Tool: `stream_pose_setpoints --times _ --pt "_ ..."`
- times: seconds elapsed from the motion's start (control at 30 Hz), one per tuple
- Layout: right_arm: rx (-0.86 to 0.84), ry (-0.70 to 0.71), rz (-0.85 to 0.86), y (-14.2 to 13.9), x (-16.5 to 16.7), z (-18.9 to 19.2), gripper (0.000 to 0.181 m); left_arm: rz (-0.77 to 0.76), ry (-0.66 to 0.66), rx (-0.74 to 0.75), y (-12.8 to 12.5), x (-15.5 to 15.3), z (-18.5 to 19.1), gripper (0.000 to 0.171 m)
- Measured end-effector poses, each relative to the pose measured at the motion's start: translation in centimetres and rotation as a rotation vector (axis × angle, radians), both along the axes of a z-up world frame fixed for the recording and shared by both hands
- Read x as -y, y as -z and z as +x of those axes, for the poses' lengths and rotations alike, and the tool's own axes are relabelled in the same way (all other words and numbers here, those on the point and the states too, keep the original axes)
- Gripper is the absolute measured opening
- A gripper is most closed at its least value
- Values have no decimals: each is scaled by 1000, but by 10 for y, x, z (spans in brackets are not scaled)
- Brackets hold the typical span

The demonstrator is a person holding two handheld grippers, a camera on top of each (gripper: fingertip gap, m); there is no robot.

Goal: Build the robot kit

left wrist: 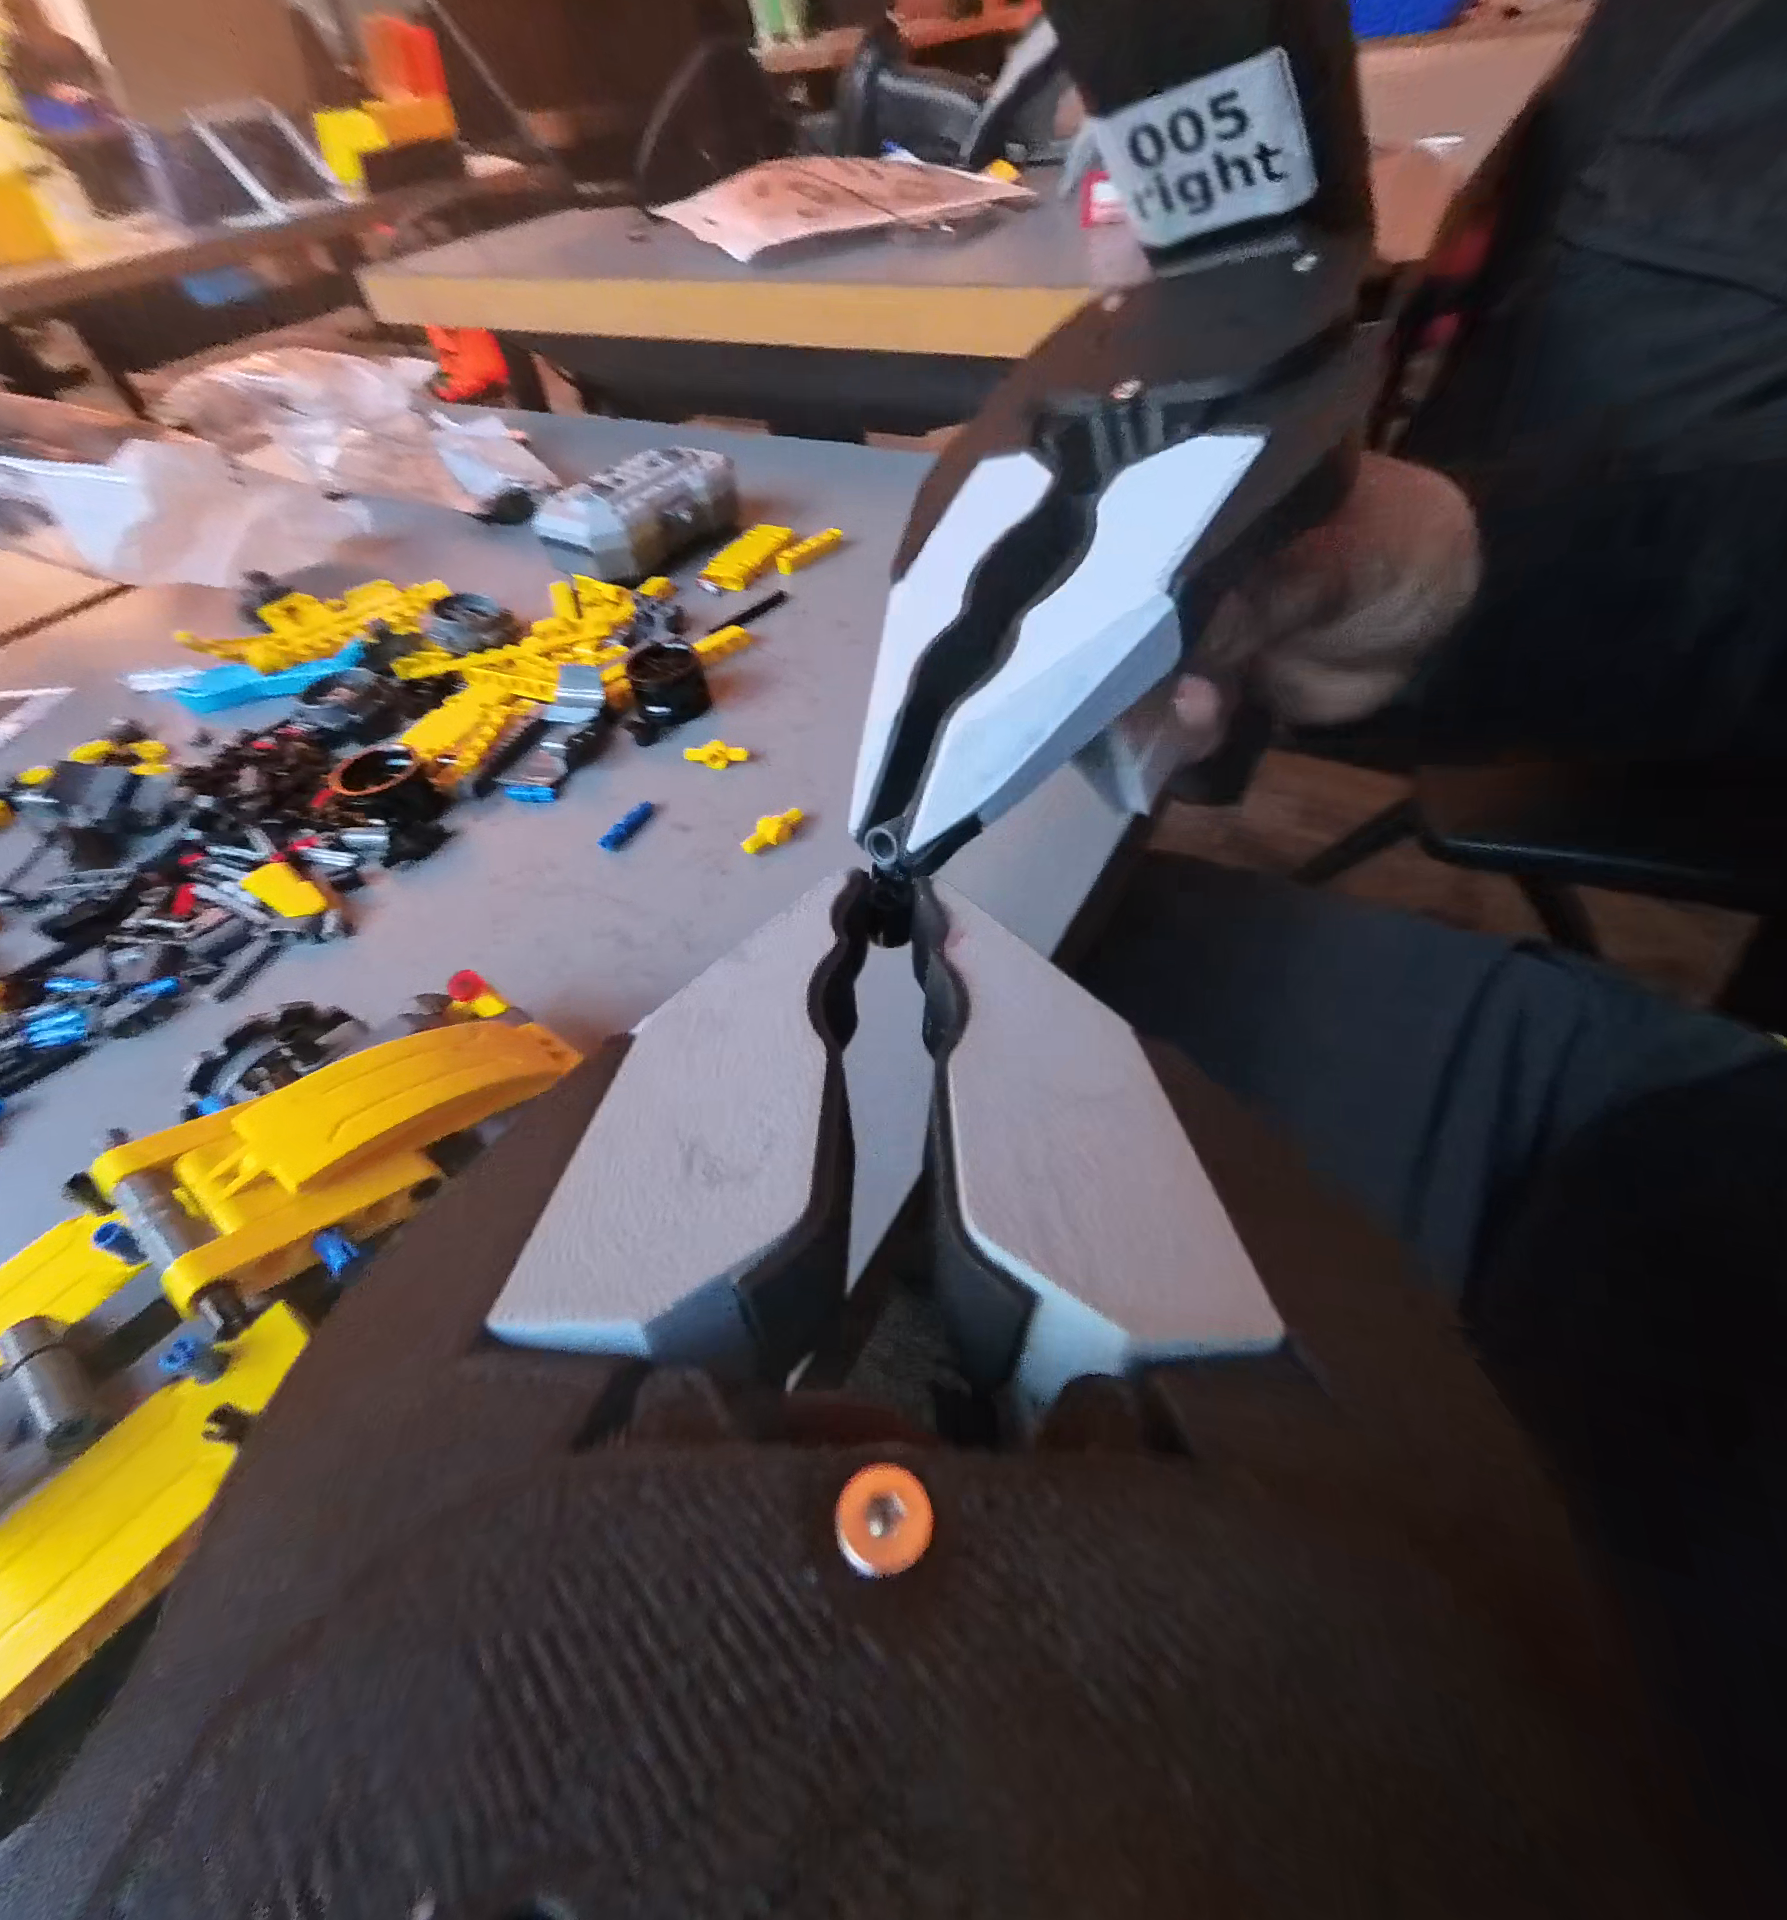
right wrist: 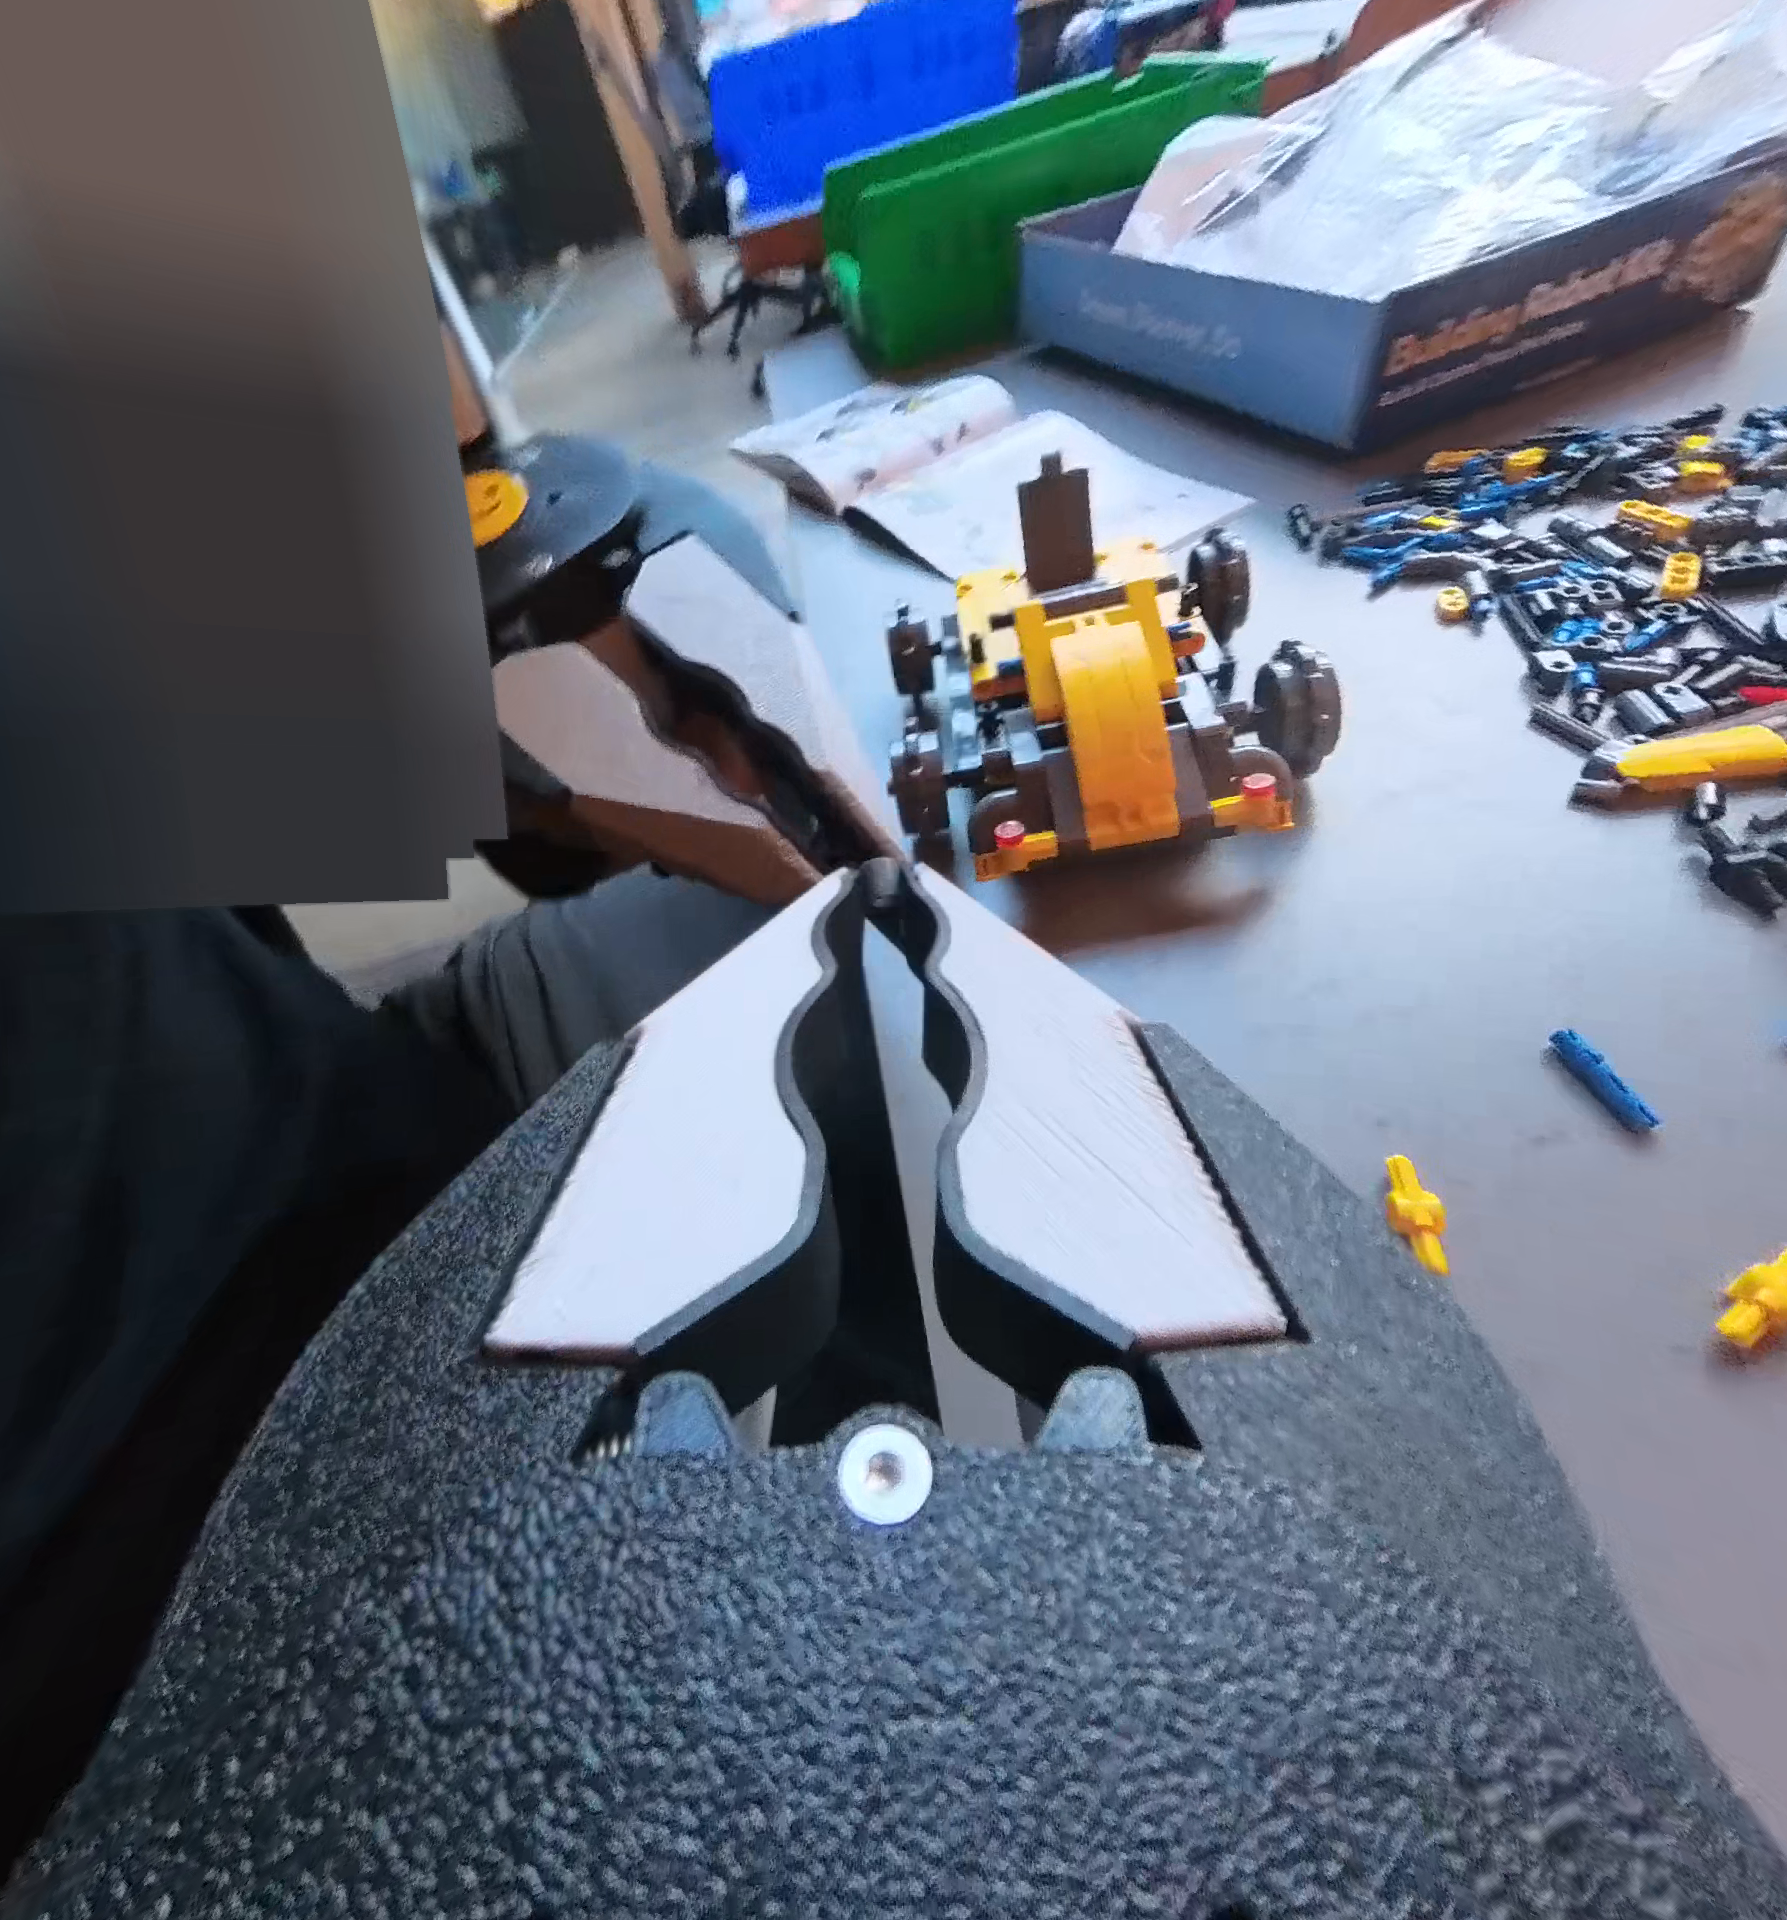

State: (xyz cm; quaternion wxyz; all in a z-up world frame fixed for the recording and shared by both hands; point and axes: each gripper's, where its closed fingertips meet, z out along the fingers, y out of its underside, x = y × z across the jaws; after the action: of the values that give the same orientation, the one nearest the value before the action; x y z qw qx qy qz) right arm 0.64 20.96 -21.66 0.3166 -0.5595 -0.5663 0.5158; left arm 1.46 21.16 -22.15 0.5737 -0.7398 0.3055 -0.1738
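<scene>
L gripper (left wrist: pixel 887 914) clenched on black pin (left wrist: pixel 885 918), R gripper (left wrist: pixel 894 844) on grey pin (left wrist: pixel 883 842), tips touching off bench (left wrist: pixel 577 914) edge.

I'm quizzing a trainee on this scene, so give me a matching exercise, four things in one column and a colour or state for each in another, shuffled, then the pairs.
Things:
1. left tongs
2. right tongs
3. half-built toy vehicle
4. loose pin alone on the grey table

Colours or states:
A. blue
B. yellow and dark grey, standing on the table
C. shut on a small black piece
D. shut on a small grey tube piece

Pairs: 1-C, 2-D, 3-B, 4-A
</scene>
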Motion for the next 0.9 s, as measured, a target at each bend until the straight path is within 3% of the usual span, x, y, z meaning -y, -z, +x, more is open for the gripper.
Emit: stream_pose_setpoints --times 0.1,0.2,0.3,0.43,0.53,0.6,0.8,0.9 --pt "-70 91 -90 -6 -6 -4 5 46 -77 15 -6 -6 -4 5" --pt "-133 128 -184 -15 -10 -4 5 -46 -62 209 -13 -9 -3 5" --pt "-158 30 -206 -19 -4 1 5 -282 106 480 -17 -2 5 5" --pt "-188 -148 -66 -35 17 12 4 -579 387 832 -35 20 16 5" --pt "-134 -327 -24 -31 33 23 5 -642 486 786 -33 36 26 5" --pt "-79 -352 54 -21 33 25 6 -628 465 683 -22 36 28 5" --pt "-6 -441 254 -17 41 31 9 -693 516 671 -18 44 35 5" --pt "49 -456 193 -16 40 29 10 -665 499 640 -17 43 34 5"
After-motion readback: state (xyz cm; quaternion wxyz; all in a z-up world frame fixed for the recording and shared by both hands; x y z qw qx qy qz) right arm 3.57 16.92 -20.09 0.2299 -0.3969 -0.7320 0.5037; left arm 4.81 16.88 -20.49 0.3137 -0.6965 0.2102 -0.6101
